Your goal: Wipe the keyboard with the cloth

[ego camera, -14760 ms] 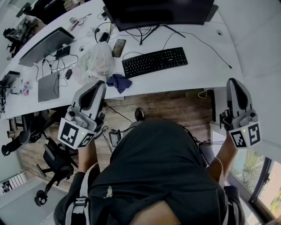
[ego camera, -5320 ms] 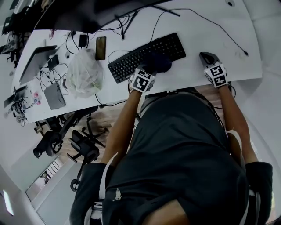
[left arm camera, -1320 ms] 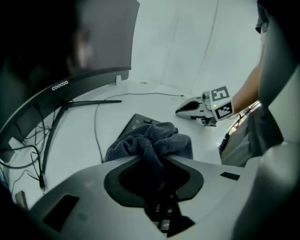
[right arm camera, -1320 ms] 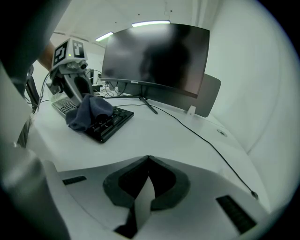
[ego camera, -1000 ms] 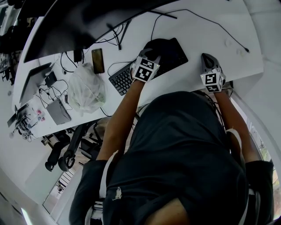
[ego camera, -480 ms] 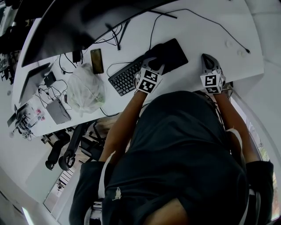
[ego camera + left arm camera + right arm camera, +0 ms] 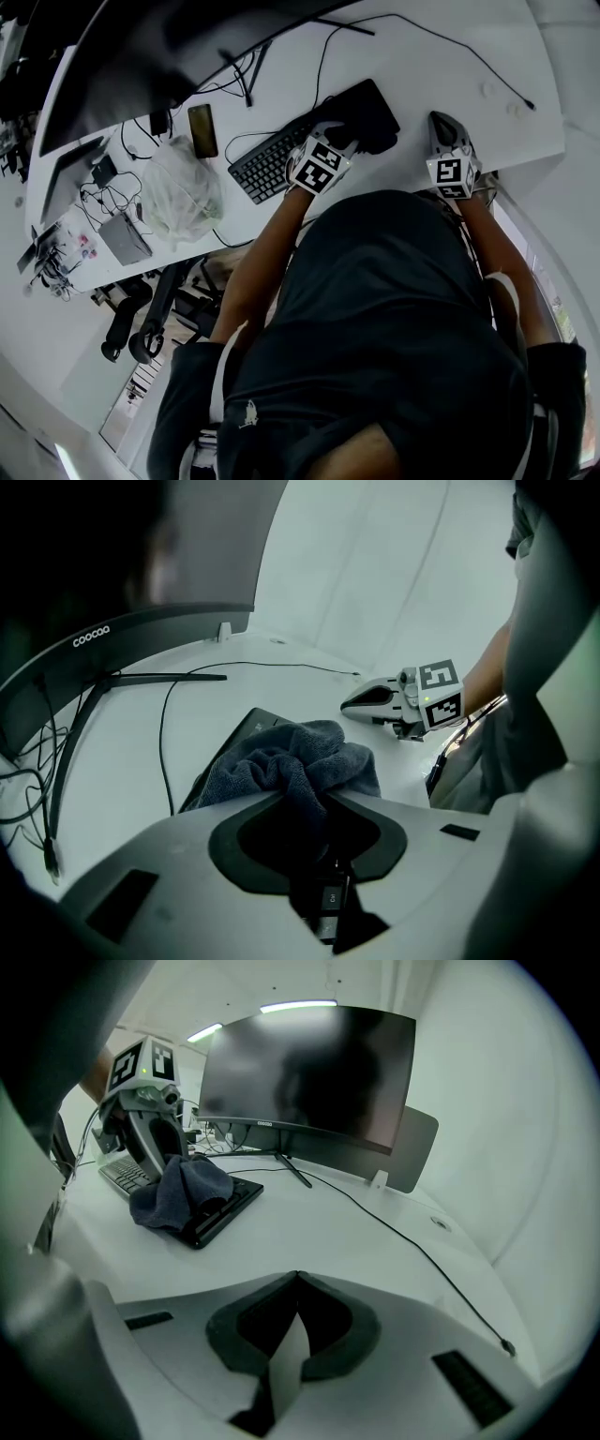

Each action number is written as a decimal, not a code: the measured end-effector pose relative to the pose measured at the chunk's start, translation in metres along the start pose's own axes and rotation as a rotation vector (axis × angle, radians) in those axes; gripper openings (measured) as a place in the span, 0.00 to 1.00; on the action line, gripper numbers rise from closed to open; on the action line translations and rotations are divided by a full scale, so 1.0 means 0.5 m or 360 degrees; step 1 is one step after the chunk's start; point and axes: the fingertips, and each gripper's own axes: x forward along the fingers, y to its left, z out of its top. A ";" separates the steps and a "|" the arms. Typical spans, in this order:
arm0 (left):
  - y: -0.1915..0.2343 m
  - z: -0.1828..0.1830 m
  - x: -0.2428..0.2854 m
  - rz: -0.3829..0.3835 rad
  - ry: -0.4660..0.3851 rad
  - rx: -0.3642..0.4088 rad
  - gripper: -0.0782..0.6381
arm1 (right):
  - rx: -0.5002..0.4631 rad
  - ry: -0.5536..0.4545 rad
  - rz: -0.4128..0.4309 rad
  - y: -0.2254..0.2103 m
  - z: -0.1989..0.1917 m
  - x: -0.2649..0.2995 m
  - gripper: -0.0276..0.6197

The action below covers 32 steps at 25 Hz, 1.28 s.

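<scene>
A black keyboard (image 7: pixel 267 161) lies slanted on the white desk (image 7: pixel 422 75). A dark blue-grey cloth (image 7: pixel 368 127) is bunched over its right end. My left gripper (image 7: pixel 345 141) is shut on the cloth (image 7: pixel 292 761), and a fold of it runs down between the jaws. Only a corner of the keyboard (image 7: pixel 228 747) shows under the cloth in the left gripper view. My right gripper (image 7: pixel 442 122) rests on the desk to the right, apart from the keyboard (image 7: pixel 223 1206), with its tips together and nothing between them. From the right gripper view I see the cloth (image 7: pixel 176 1194) and the left gripper (image 7: pixel 155 1143).
A large dark monitor (image 7: pixel 309 1077) stands behind the keyboard, its cable (image 7: pixel 441 42) trailing right. A phone (image 7: pixel 201 129), a crumpled plastic bag (image 7: pixel 183 195), a laptop (image 7: pixel 70 164) and cables lie to the left. The desk's near edge is by my body.
The left gripper has dragged the cloth across the keyboard's right end, toward me and a little right. The right gripper has stayed still.
</scene>
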 end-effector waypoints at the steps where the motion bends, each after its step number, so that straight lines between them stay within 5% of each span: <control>1: 0.008 0.011 -0.003 0.0004 -0.0008 0.0012 0.23 | 0.0000 0.0000 -0.0002 -0.001 0.002 0.000 0.06; 10: 0.168 0.062 -0.024 0.0214 -0.0130 -0.0094 0.23 | 0.0000 -0.0006 -0.0005 0.003 -0.002 0.001 0.06; 17: 0.171 0.068 -0.026 0.0265 -0.0265 -0.0137 0.23 | 0.0009 -0.0017 -0.0017 -0.003 0.004 0.003 0.06; 24: 0.166 0.068 -0.021 0.0185 -0.0217 -0.0112 0.23 | 0.0050 0.0023 -0.0041 -0.008 -0.007 0.003 0.06; 32: 0.158 0.071 -0.032 0.0266 -0.0266 -0.0055 0.23 | 0.0101 0.0033 -0.0109 -0.021 0.009 0.006 0.06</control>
